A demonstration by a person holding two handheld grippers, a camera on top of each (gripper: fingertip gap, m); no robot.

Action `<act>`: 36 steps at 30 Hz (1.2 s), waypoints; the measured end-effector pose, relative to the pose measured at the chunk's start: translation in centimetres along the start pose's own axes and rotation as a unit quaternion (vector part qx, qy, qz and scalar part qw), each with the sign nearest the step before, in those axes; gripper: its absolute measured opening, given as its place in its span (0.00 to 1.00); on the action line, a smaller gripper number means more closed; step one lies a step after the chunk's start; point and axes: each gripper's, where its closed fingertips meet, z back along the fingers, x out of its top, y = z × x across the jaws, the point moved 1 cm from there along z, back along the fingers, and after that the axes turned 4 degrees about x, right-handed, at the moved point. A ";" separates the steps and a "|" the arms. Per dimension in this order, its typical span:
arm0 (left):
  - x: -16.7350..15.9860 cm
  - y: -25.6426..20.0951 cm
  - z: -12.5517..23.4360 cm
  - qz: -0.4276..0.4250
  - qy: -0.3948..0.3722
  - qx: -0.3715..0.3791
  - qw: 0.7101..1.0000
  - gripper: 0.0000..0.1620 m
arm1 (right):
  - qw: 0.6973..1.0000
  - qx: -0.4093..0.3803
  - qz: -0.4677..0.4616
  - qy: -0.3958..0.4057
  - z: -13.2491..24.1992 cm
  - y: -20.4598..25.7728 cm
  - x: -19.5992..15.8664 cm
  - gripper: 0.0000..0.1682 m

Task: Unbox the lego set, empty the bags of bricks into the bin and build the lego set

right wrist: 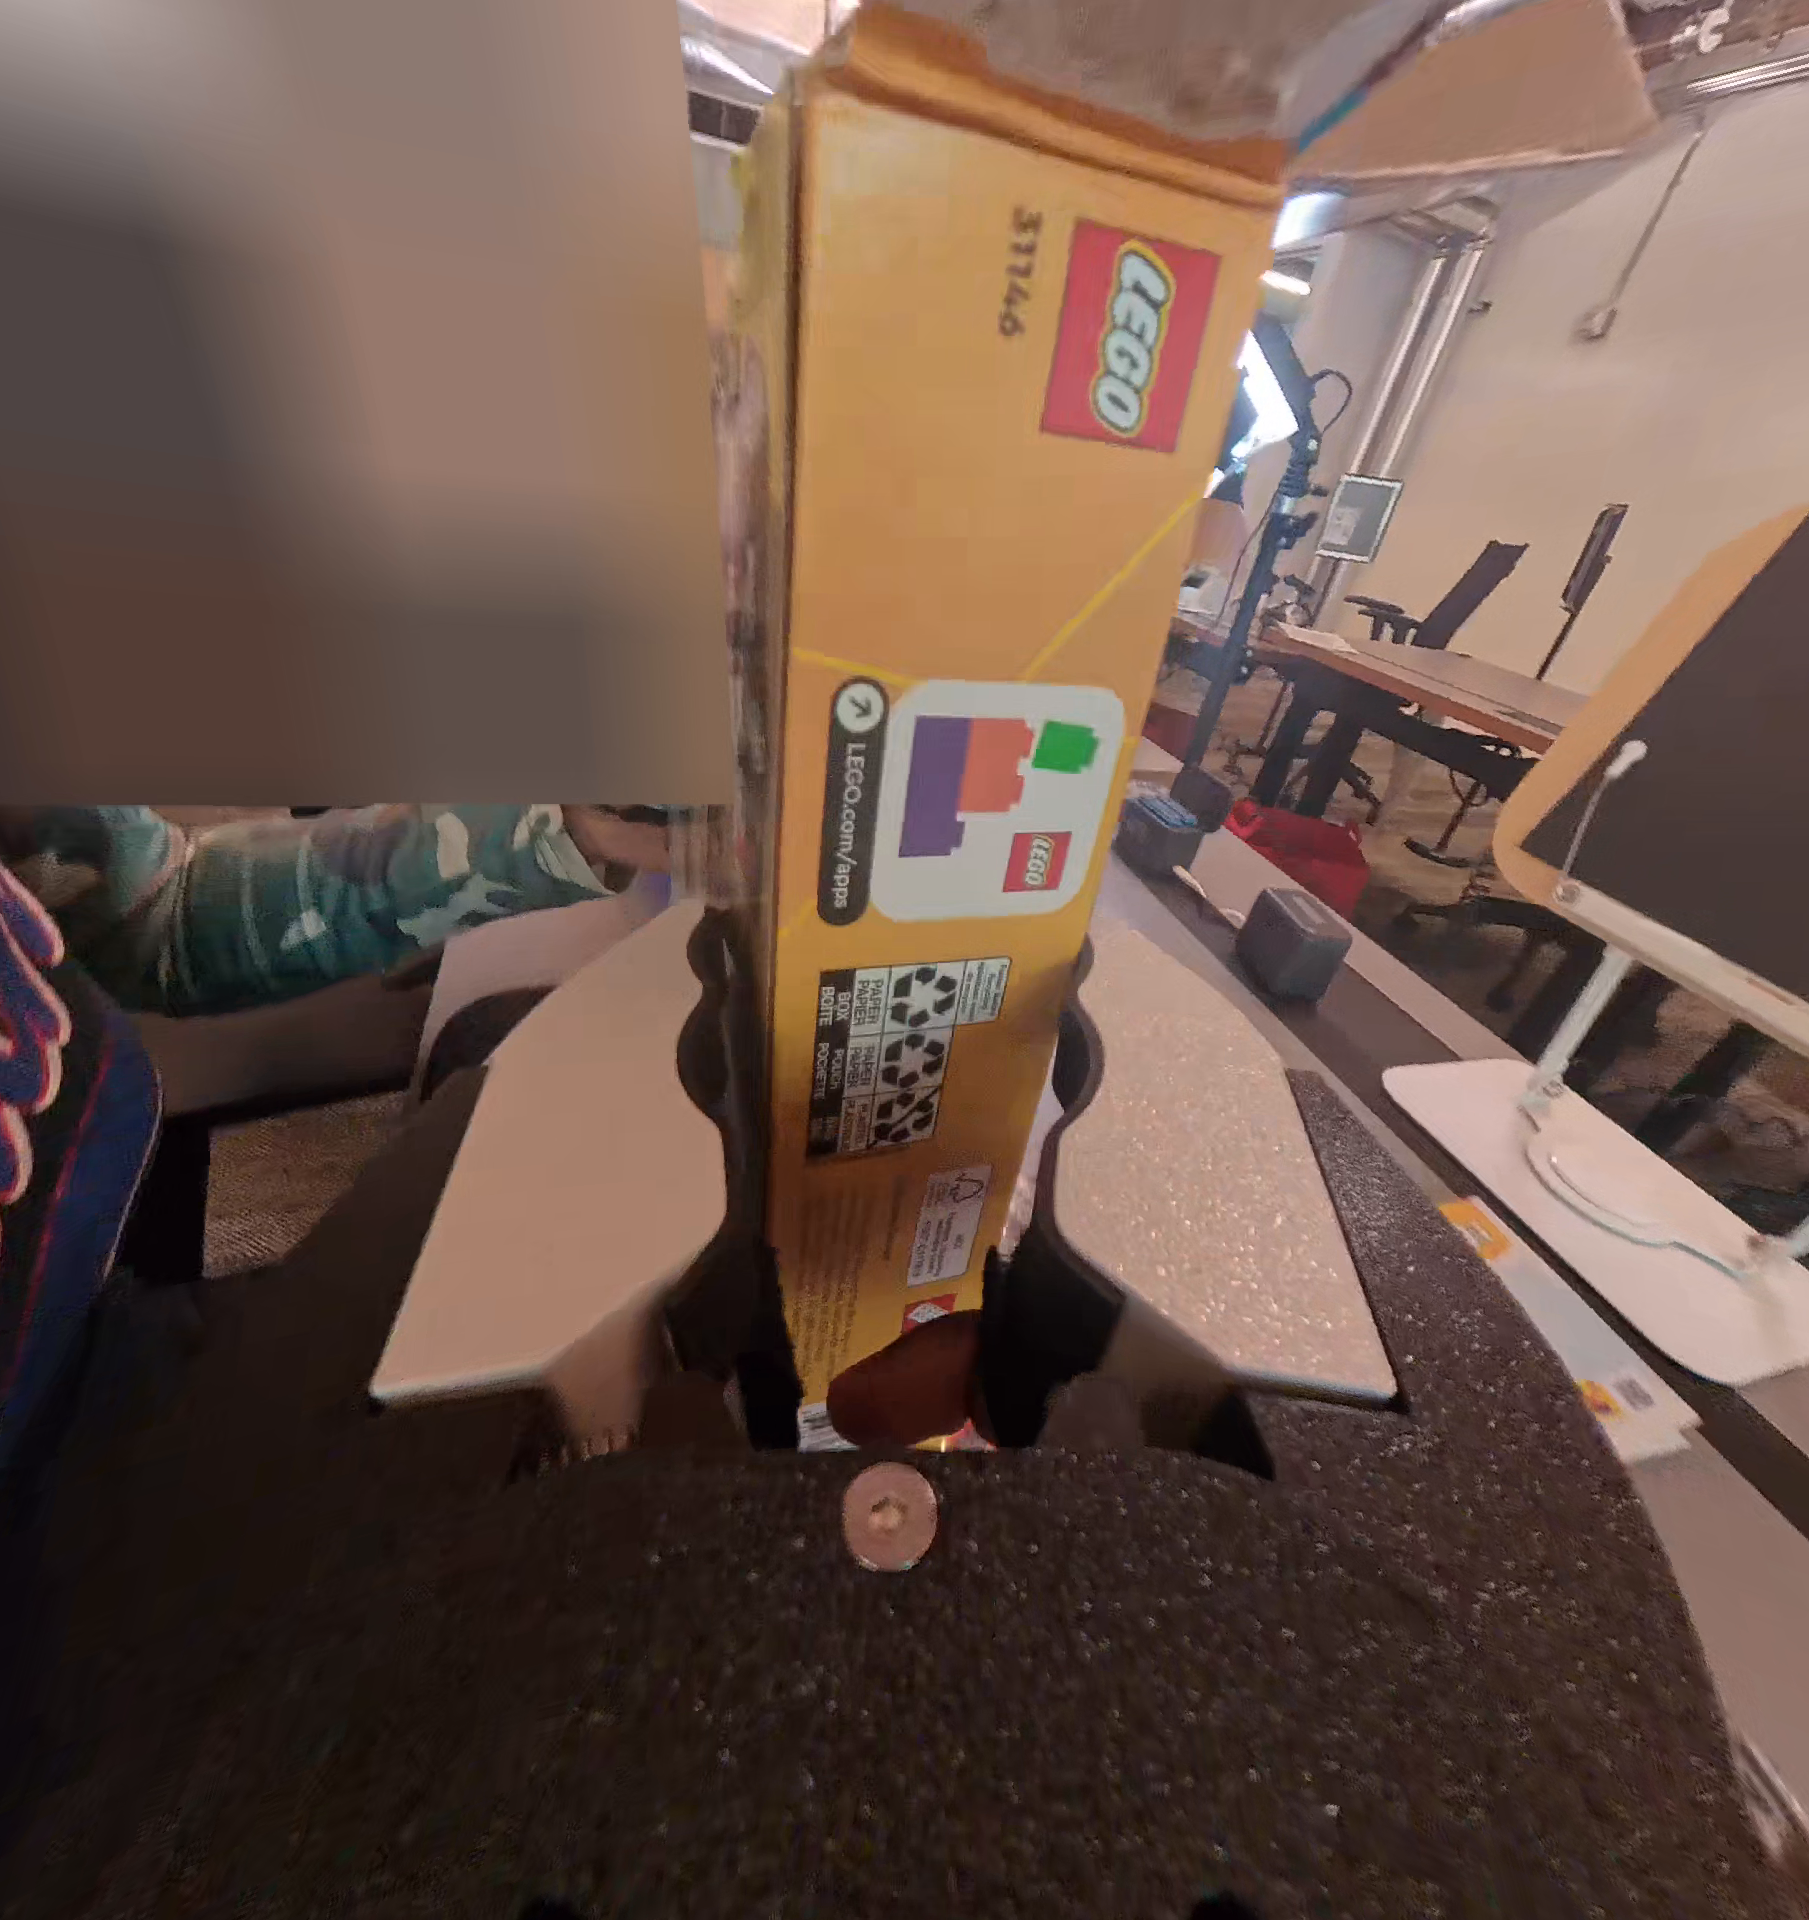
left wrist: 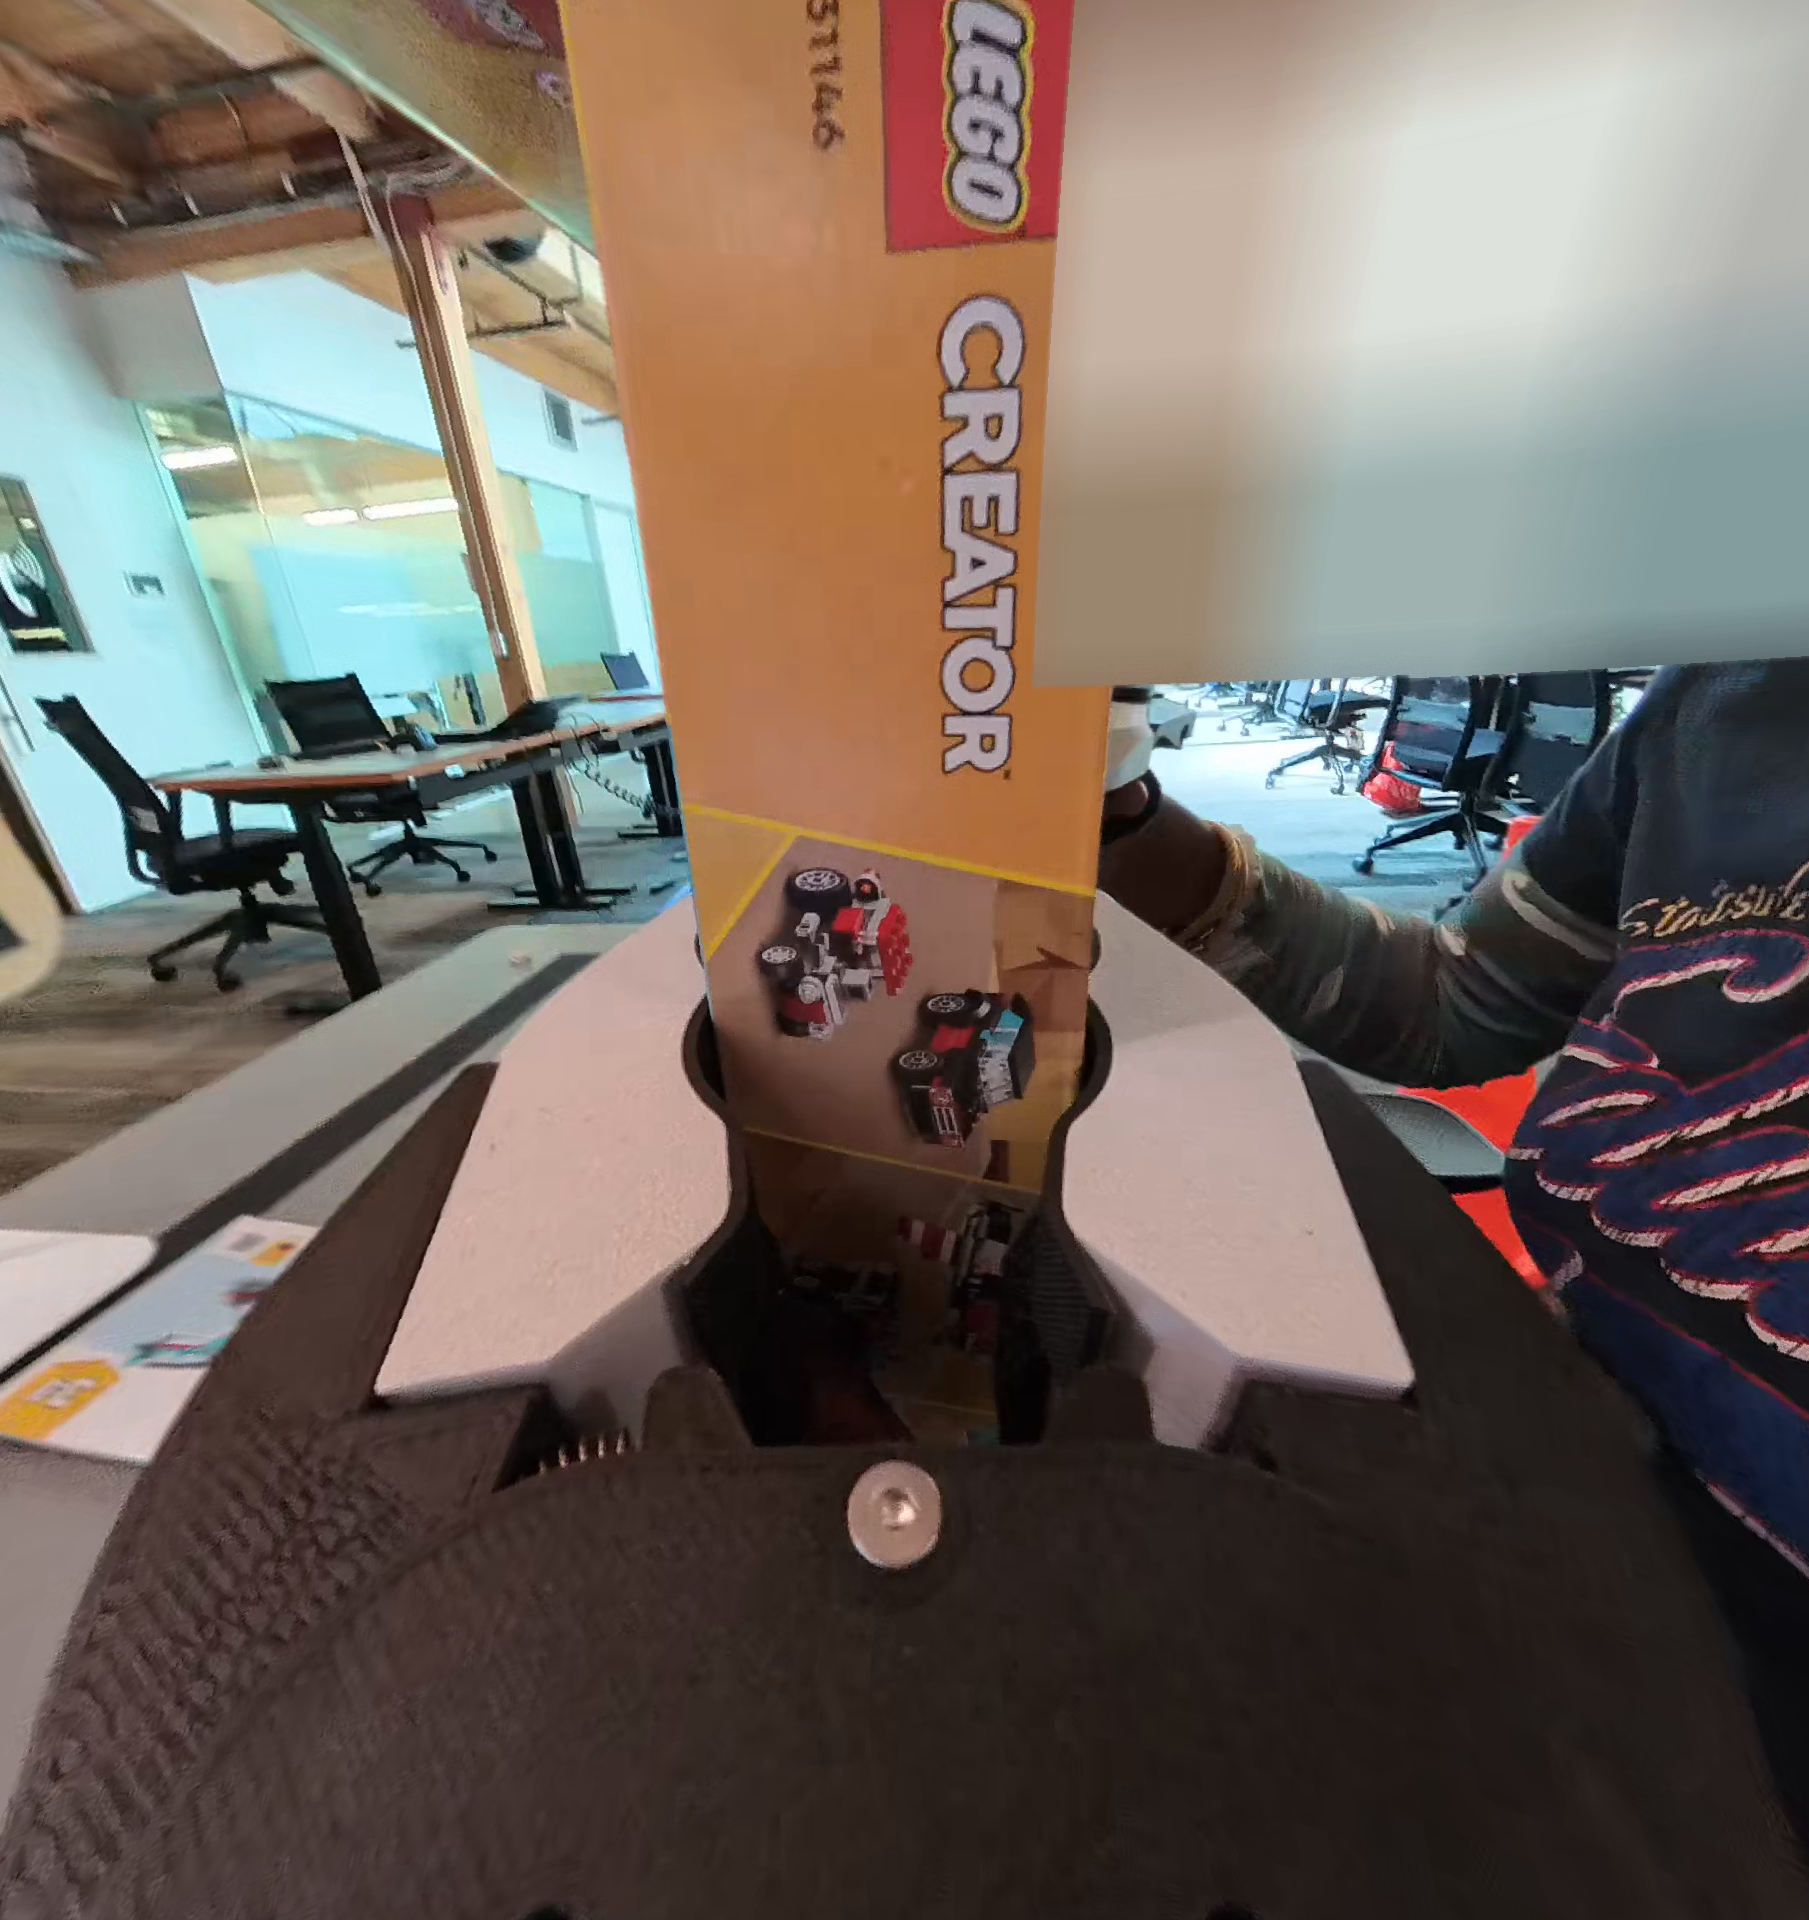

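Observation:
The yellow lego box (left wrist: pixel 838 582) is held in the air between both grippers. My left gripper (left wrist: pixel 895 1029) is shut on one narrow side of the box, the side with small pictures of vehicles. My right gripper (right wrist: pixel 895 997) is shut on the opposite narrow side (right wrist: pixel 983 582), the side with a white square panel and recycling marks. In the right wrist view the box's top end (right wrist: pixel 1035 94) is torn open, with ragged cardboard flaps. The inside of the box is hidden.
A printed booklet (left wrist: pixel 141 1340) lies on the grey table (left wrist: pixel 38 1538) at lower left. A white lamp base (right wrist: pixel 1606 1205) and a dark panel (right wrist: pixel 1731 810) stand at right. A person in a dark patterned top (left wrist: pixel 1710 1122) is close. Office desks and chairs stand behind. Across from one pair of fingers to the other is roughly 10 cm.

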 end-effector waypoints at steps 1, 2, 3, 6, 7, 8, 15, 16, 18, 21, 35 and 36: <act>-0.4 -0.8 -0.5 -0.001 0.006 -0.003 1.000 0.38 | 1.000 0.000 0.000 0.001 0.9 0.6 -0.4 0.35; -0.8 -1.5 -1.0 -0.008 0.011 -0.004 1.000 0.38 | 1.000 0.003 -0.004 -0.001 1.7 1.1 -0.8 0.35; -1.2 -2.2 -1.4 -0.020 0.018 -0.004 1.000 0.38 | 1.000 0.002 -0.009 0.001 2.4 1.4 -1.3 0.35; -2.0 -3.0 -1.9 -0.067 0.051 0.006 0.996 0.38 | 1.000 -0.001 -0.016 0.018 3.1 1.8 -3.0 0.35; -2.1 -2.8 -1.7 -0.085 0.062 0.009 0.994 0.39 | 1.000 0.000 -0.013 0.022 2.8 1.7 -3.4 0.35; -1.9 -2.5 -1.4 -0.101 0.070 0.013 0.992 0.39 | 1.000 0.001 -0.007 0.021 2.3 1.6 -3.5 0.35; -0.4 1.9 4.0 -0.185 0.106 0.130 0.968 0.39 | 0.996 0.068 0.037 0.038 -5.8 -2.3 -3.6 0.36; -0.6 2.7 5.1 -0.170 0.103 0.151 0.968 0.39 | 0.995 0.089 0.029 0.043 -7.2 -2.8 -3.9 0.36; -1.5 4.1 7.3 -0.131 0.096 0.190 0.968 0.40 | 0.990 0.130 0.008 0.060 -10.0 -3.7 -4.9 0.35; -2.8 5.8 10.1 -0.099 0.088 0.235 0.963 0.39 | 0.981 0.179 -0.009 0.069 -13.4 -4.7 -6.4 0.35; -4.5 6.7 15.4 0.006 0.095 0.300 0.949 0.40 | 0.958 0.259 -0.066 0.102 -18.9 -4.1 -8.2 0.35; -4.6 6.5 15.4 0.017 0.086 0.299 0.950 0.39 | 0.957 0.262 -0.070 0.098 -18.9 -4.0 -8.2 0.35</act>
